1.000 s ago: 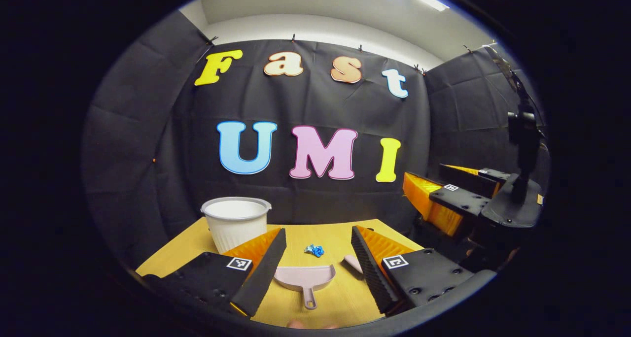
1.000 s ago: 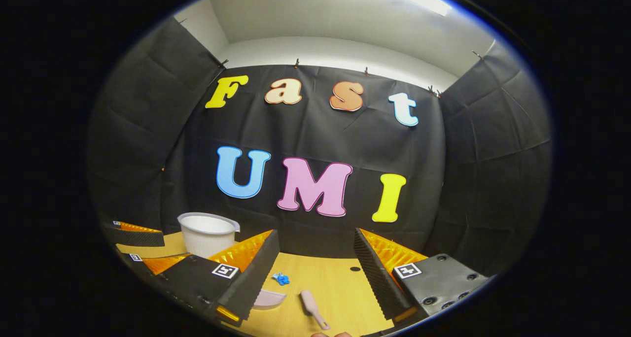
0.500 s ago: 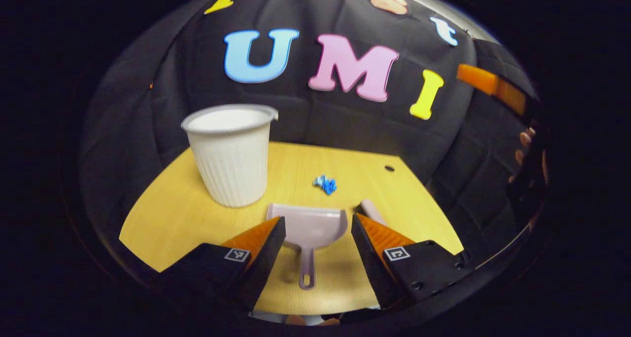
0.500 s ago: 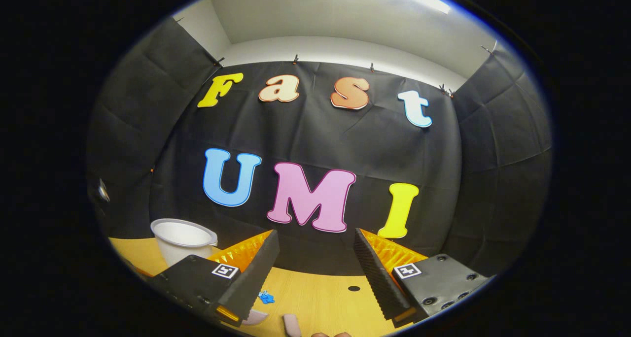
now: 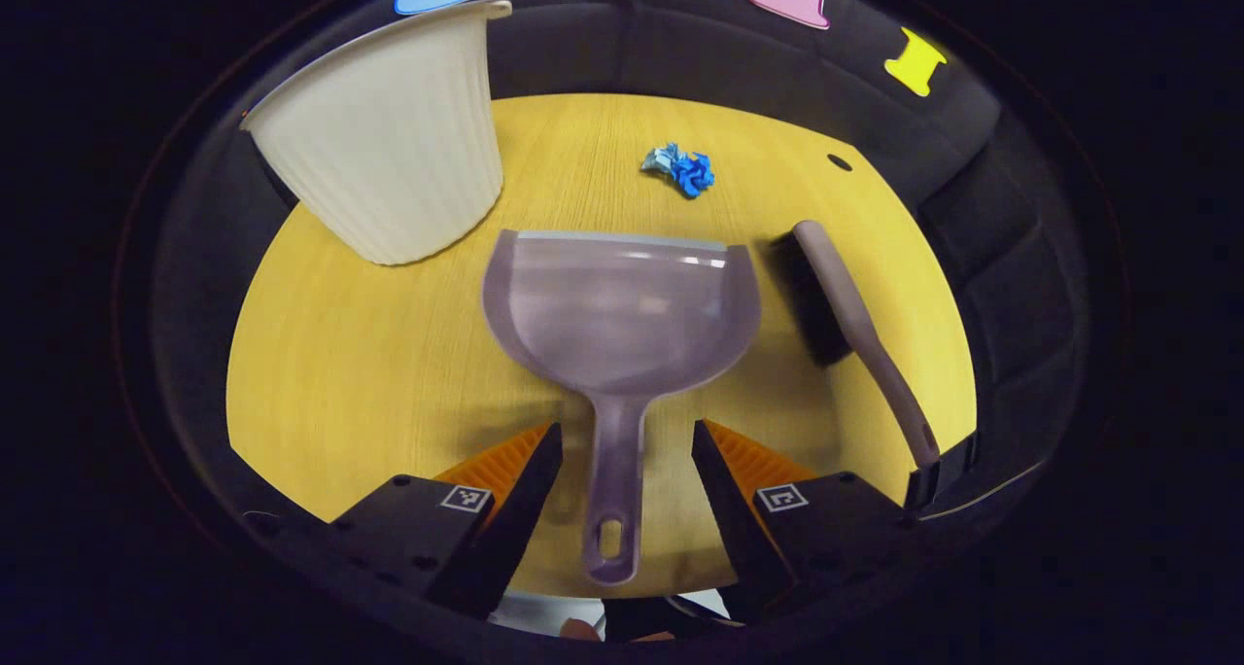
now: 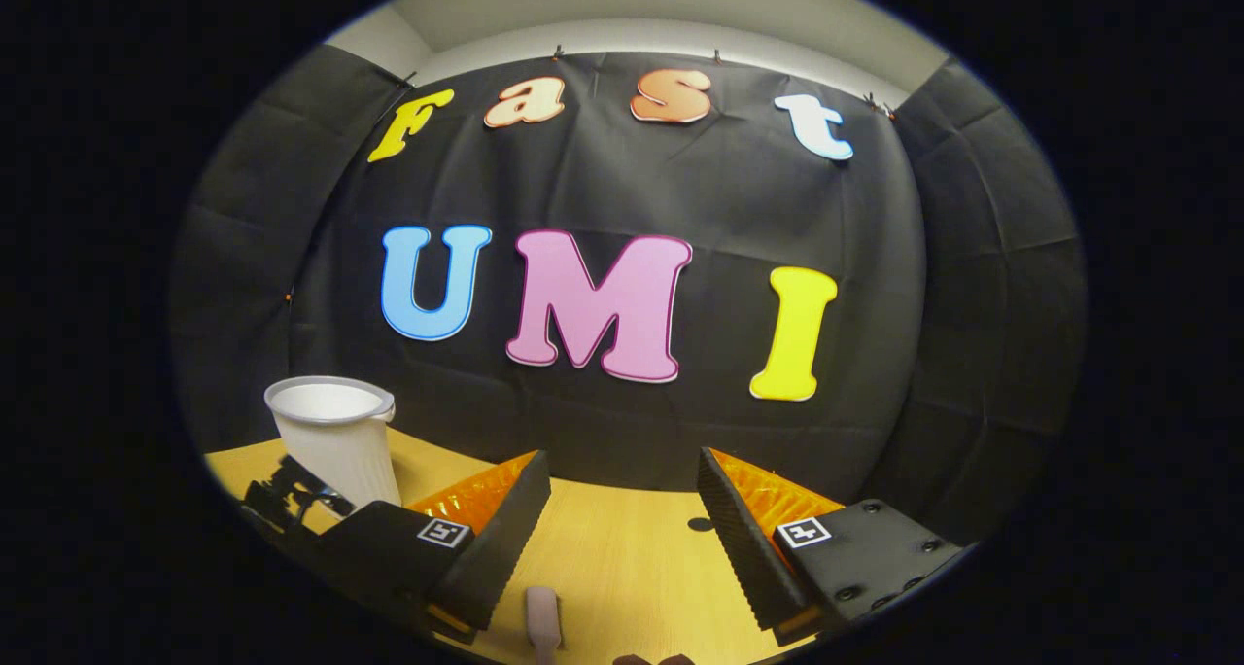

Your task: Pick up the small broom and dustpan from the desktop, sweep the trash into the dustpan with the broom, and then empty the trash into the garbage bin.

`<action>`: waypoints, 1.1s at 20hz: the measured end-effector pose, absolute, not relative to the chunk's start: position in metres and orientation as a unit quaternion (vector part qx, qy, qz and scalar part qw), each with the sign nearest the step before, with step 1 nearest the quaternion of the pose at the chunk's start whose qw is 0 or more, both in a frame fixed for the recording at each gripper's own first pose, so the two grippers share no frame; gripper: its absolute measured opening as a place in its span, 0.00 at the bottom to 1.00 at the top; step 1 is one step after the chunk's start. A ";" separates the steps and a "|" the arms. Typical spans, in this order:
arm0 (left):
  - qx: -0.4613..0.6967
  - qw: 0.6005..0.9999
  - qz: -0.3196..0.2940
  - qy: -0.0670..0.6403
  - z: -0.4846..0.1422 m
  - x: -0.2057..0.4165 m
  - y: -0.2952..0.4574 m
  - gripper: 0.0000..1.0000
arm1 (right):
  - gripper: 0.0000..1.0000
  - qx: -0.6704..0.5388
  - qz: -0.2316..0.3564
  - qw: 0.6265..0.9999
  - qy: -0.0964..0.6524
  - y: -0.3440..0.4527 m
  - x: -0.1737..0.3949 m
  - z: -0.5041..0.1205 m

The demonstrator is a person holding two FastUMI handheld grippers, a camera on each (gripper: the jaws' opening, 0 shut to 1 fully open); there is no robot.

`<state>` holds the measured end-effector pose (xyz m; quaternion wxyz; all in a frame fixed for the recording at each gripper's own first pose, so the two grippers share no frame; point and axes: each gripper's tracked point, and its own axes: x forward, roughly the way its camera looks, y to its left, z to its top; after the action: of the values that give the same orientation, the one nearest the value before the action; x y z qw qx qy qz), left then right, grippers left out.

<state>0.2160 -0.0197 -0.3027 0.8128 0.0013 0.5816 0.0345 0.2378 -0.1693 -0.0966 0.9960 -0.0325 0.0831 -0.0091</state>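
Hand-held gripper (image 5: 622, 471) spread astride dustpan (image 5: 622, 310) handle

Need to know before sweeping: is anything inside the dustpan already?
The dustpan looks empty: bare tray, just glare. The blue crumpled trash lies on the desktop beyond its lip. The desktop under the dustpan is covered.

The left gripper (image 5: 622, 480) sits at the bottom centre of the left gripper view, jaws spread apart. The right gripper (image 6: 622, 519), bottom centre of its view, likewise gapes wide.
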 end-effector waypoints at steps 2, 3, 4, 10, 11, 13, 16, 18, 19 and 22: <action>0.014 0.789 0.030 0.614 -0.316 0.228 -0.020 0.82 | 0.98 -0.020 -0.001 0.995 0.103 -0.171 0.236 -0.112; 0.013 0.774 0.032 0.633 -0.322 0.229 -0.020 0.80 | 0.98 -0.015 0.004 0.994 0.113 -0.170 0.235 -0.118; 0.010 0.759 0.038 0.649 -0.328 0.229 -0.020 0.82 | 0.98 -0.008 0.012 0.993 0.119 -0.168 0.234 -0.125; 0.027 0.739 0.027 0.673 -0.333 0.240 -0.021 0.57 | 0.99 -0.002 0.075 0.974 0.215 -0.134 0.228 -0.193; 0.024 0.744 0.022 0.668 -0.332 0.243 -0.019 0.51 | 0.99 0.006 0.080 0.966 0.245 -0.128 0.222 -0.207; 0.010 0.747 0.005 0.665 -0.330 0.243 -0.018 0.32 | 0.99 0.016 0.070 0.953 0.296 -0.121 0.212 -0.229; -0.007 0.756 -0.024 0.654 -0.330 0.239 -0.015 0.29 | 0.99 -0.011 0.062 0.921 0.385 -0.112 0.190 -0.272; -0.005 0.764 -0.041 0.644 -0.329 0.237 -0.012 0.30 | 0.97 -0.034 0.057 0.891 0.449 -0.114 0.172 -0.300; -0.006 0.768 -0.046 0.639 -0.328 0.236 -0.011 0.30 | 1.00 -0.032 0.052 0.877 0.477 -0.114 0.164 -0.312; -0.014 0.780 -0.055 0.624 -0.328 0.235 -0.010 0.30 | 0.99 -0.032 0.075 0.812 0.578 -0.113 0.143 -0.343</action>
<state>0.2345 -0.0103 -0.3282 0.7797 -0.0140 0.6236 -0.0549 0.1434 -0.1128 -0.3427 0.8120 -0.0315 0.5780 0.0746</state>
